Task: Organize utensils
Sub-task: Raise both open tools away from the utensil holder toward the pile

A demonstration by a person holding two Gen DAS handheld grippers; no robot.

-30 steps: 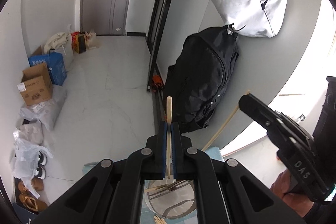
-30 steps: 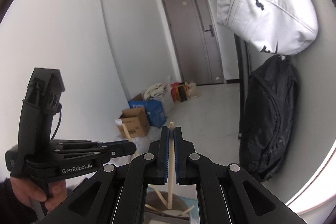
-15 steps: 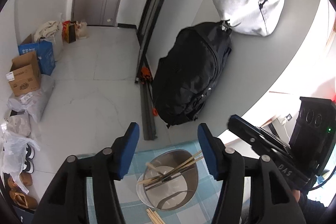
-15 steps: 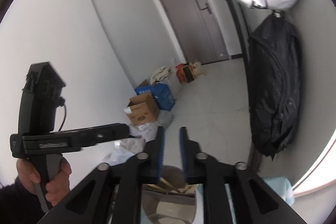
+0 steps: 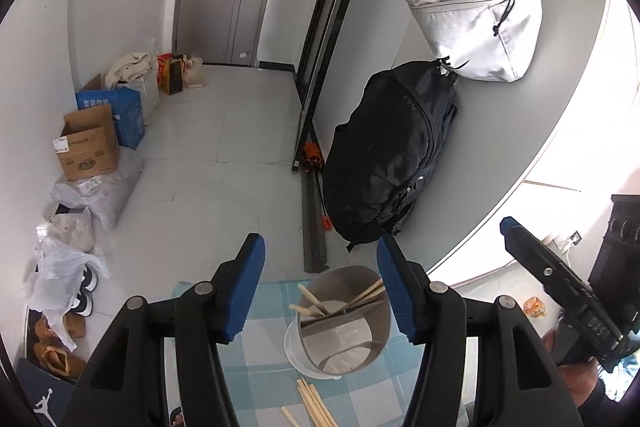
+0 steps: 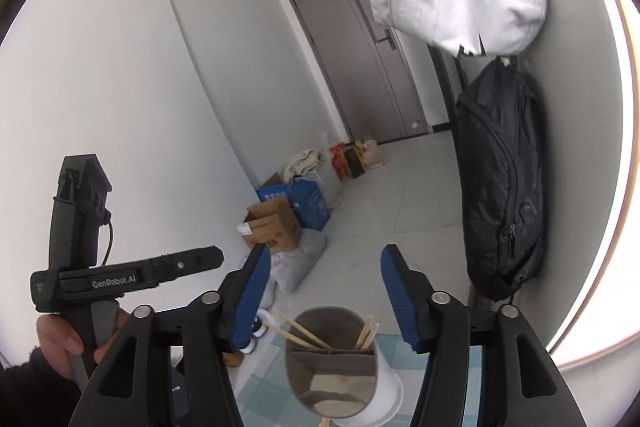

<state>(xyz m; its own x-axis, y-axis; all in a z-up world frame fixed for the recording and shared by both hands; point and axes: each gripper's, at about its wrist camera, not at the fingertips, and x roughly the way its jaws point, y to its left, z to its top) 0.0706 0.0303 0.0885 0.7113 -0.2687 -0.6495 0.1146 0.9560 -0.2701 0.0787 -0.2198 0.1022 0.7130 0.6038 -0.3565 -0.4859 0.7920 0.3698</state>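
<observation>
Left wrist view: my left gripper (image 5: 320,283) stood w/ its blue pads apart and nothing between them. A sec earlier those pads were clamped on a chopstick; half a sec ago they'd already let go and they hadn't widened since. Below and just ahead sat the metal holder (image 5: 340,323) on the checked cloth (image 5: 264,359), w/ chopsticks (image 5: 320,303) leaning inside its divided compartments. More loose chopsticks (image 5: 314,401) lay on the cloth just in front of the holder, apart from it. My right gripper (image 5: 560,291) showed at the right edge, side-on, so I couldn't read its pads from there.

Right wrist view: my right gripper (image 6: 324,291) had its pads apart too, empty; they'd just been opening, only a narrow gap half a sec ago, clamped on a stick a sec ago. The holder (image 6: 332,359) sat right under them, sticks (image 6: 300,331) resting in the back compartments, the front one looked empty. My left gripper (image 6: 152,271) hung off to the left in my hand (image 6: 60,343).

Meaning for the task, as I judged it: both sticks were dropped in, so that pair was done. The loose ones on the cloth still needed fetching, prob next w/ either gripper. Risk: knocking the holder when reaching down past it.
</observation>
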